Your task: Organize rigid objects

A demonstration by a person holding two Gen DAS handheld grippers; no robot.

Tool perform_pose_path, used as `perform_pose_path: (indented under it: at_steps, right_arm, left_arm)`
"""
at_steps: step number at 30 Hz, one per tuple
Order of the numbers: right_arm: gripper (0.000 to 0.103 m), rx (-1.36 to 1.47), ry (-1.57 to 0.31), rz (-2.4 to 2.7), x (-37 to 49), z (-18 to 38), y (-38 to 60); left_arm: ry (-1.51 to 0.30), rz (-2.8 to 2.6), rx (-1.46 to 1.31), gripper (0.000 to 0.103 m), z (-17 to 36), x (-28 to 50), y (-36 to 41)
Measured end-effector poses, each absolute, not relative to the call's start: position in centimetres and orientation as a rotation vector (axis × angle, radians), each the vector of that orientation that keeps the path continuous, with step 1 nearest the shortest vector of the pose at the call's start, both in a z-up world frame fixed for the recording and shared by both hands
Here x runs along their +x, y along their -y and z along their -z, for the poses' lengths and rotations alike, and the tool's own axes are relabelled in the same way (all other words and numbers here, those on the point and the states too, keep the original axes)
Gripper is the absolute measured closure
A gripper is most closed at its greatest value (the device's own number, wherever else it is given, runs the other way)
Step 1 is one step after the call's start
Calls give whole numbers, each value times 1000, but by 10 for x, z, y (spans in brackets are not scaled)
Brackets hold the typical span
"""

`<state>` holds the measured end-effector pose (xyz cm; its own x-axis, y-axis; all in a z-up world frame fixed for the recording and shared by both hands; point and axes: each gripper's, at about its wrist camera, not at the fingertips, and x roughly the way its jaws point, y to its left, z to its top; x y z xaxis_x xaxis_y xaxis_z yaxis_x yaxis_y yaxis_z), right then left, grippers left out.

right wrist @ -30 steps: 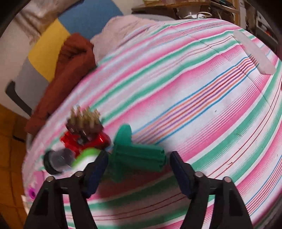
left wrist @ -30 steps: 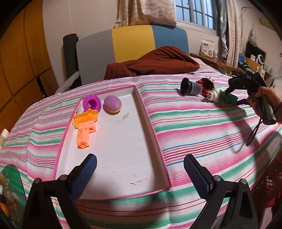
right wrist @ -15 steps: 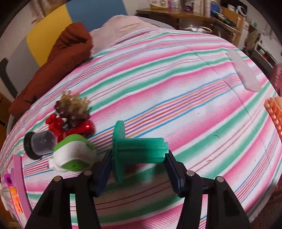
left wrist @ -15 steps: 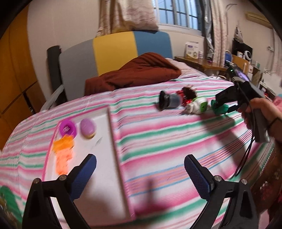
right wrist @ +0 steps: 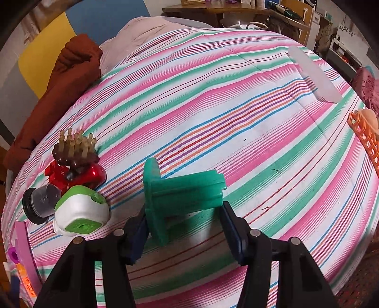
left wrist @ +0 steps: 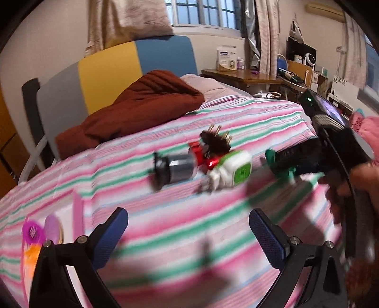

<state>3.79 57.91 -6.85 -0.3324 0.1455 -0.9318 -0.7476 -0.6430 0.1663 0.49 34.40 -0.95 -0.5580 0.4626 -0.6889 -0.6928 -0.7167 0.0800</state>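
Room: a bedroom with a barred window (left wrist: 203,11), beige curtains (left wrist: 128,21) and a wooden side desk (left wrist: 244,75) crowded with boxes and small appliances.

Bed (right wrist: 236,106): my working surface, covered in a quilt striped pink, green and white. A headboard (left wrist: 123,68) in grey, yellow and blue panels stands at its far end.

Brown blanket (left wrist: 142,104): bunched against the headboard.

White tray with pink rim (left wrist: 77,210): at the bed's left edge, carrying a magenta piece (left wrist: 32,232), a lilac piece (left wrist: 52,228) and an orange one (left wrist: 32,253); blur hides their detail.

Orange basket (right wrist: 364,135): at the right edge of the right wrist view.

My left claw (left wrist: 188,233): fingers apart, nothing between them, above the quilt.

My right claw (right wrist: 184,227): it has just been closing, and now both pads press the green flanged plastic piece (right wrist: 180,192), which rests on the quilt mid-bed.

Cluster just left of that piece, touching one another: white and green gadget (right wrist: 80,213), grey cup with black base (right wrist: 40,203), red toy (right wrist: 71,174), brown bristled brush (right wrist: 75,149).
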Motion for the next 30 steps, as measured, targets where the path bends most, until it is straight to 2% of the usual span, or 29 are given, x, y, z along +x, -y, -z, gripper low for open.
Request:
perform_pose_path:
  at_steps: [10, 12, 13, 14, 16, 19, 22, 30]
  right_arm:
    - [46, -1266, -931, -2014, 44, 71, -589]
    - [46, -1259, -946, -2013, 45, 71, -590]
    - [46, -1258, -950, -2013, 46, 70, -591]
    - [46, -1258, -950, -2012, 46, 70, -591]
    - [46, -1260, -947, -2013, 47, 70, -591]
    - [46, -1259, -950, -2012, 49, 69, -591]
    - [46, -1249, -967, -2014, 43, 72, -593]
    - [46, -1246, -968, -2015, 45, 71, -592]
  left_arm:
    - [-563, -2215, -726, 1, 16, -37, -425]
    - [-578, -2177, -747, 10, 25, -45, -431]
    - [-580, -2150, -769, 22, 30, -47, -432]
    - [-564, -2118, -782, 28, 33, -46, -431]
    - [-518, -2052, -793, 36, 36, -43, -427]
    - [-576, -1963, -772, 46, 46, -25, -421]
    - [-611, -1920, -727, 46, 52, -7, -412]
    - [-510, -1771, -715, 46, 46, 26, -387]
